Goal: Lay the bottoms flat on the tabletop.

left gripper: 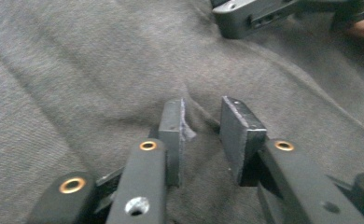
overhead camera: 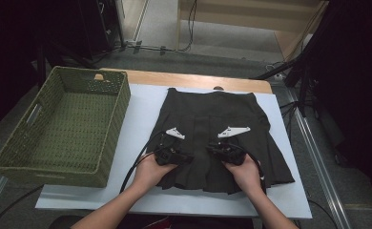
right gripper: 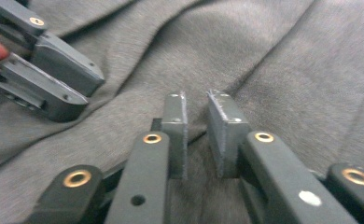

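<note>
Lying under both grippers' parted fingers (left gripper: 173, 135), untouched btwn: dark skirt (overhead camera: 212, 119)

Skirt (overhead camera: 222, 133) lies flat mid-worktop (overhead camera: 146, 109), waistband at far edge, hem toward the person. Basket (overhead camera: 62, 126) sits left of it, apart. Left hand-held gripper (overhead camera: 170, 153) and right hand-held gripper (overhead camera: 226, 151) rest side by side on skirt's near half.

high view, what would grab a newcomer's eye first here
A dark pleated skirt lies spread flat on the white board at the table's centre. Over its lower half hover the left gripper and right gripper, jaws slightly apart. At the left stands an empty green woven basket.
</note>
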{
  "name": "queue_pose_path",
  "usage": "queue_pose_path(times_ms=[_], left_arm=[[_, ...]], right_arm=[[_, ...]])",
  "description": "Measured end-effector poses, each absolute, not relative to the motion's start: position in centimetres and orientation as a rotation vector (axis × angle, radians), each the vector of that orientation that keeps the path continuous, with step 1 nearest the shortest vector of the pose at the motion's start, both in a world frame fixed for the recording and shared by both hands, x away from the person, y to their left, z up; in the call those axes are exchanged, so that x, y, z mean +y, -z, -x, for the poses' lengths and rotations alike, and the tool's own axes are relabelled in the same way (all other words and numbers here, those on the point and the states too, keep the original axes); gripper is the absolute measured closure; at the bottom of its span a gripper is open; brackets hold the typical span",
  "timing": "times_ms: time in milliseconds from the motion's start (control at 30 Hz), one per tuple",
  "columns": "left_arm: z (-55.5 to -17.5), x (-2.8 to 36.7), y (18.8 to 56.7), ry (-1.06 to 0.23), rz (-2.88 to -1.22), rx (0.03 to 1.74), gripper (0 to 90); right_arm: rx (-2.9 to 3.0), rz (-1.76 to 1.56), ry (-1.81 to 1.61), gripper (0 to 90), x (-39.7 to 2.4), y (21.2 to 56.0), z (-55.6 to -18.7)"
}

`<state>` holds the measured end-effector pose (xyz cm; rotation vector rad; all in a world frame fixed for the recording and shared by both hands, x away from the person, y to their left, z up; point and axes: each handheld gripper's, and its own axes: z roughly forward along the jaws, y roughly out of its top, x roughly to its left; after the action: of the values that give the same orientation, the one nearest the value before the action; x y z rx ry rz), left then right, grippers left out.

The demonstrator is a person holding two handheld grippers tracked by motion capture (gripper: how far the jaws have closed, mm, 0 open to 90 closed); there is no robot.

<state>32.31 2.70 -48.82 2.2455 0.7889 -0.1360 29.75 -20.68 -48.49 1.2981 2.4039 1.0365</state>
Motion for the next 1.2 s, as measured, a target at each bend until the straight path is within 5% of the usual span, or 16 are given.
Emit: queue_pose_path(times_ms=[267, 533, 1200], left_arm=[[-32.4, 2.8, 47.2, 0.105, -2.234, 0.755, 59.3], [-32.5, 2.1, 46.8, 0.04, -2.236, 0.726, 48.5], [-33.0, 1.3, 47.2, 0.019, -2.239, 0.717, 47.1]], right_arm=[[2.38, -1.263, -1.097, 56.6, -21.7, 47.8, -27.4], [2.385, -1.27, -1.119, 52.9, -22.1, 47.8, -25.0], [2.431, -1.253, -1.154, 39.4, -18.9, 47.9, -19.9]])
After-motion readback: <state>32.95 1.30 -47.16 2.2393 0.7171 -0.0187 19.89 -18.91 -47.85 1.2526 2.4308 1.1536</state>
